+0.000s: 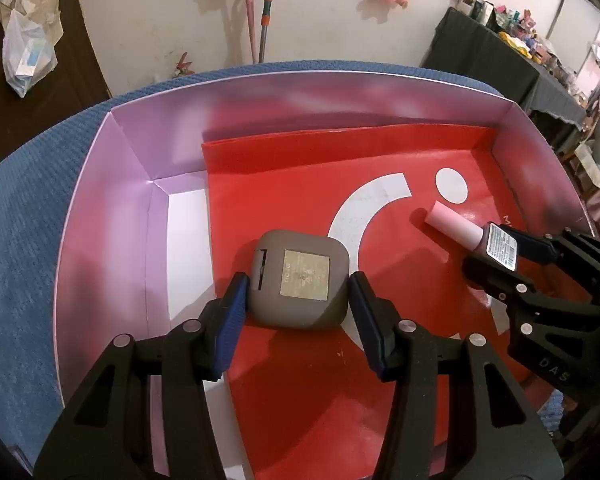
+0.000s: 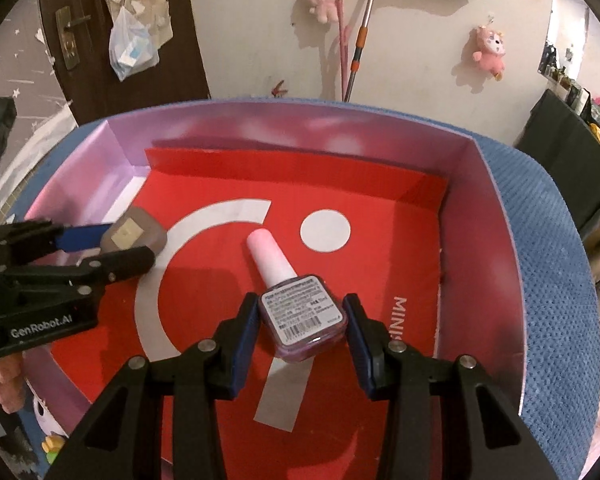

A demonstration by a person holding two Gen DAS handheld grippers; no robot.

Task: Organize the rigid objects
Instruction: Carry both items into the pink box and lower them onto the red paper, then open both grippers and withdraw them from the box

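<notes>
A grey rounded case (image 1: 296, 278) lies on the red liner inside a pink-walled box (image 1: 132, 184). My left gripper (image 1: 298, 288) is open, its blue pads either side of the case with small gaps. A nail polish bottle (image 2: 300, 304) with a pink cap lies flat on the liner. My right gripper (image 2: 302, 314) is open around the bottle's body, pads just off its sides. The case (image 2: 134, 236) and left gripper (image 2: 112, 252) show at the left of the right wrist view; the bottle (image 1: 480, 236) and right gripper (image 1: 500, 256) show at the right of the left wrist view.
The box (image 2: 484, 216) sits on a blue textured cloth (image 2: 552, 280). Its red liner (image 2: 380, 184) has white markings. A white wall with plush toys (image 2: 490, 50) and mop handles (image 2: 360, 40) lies behind; a dark cluttered table (image 1: 500, 52) stands at the right.
</notes>
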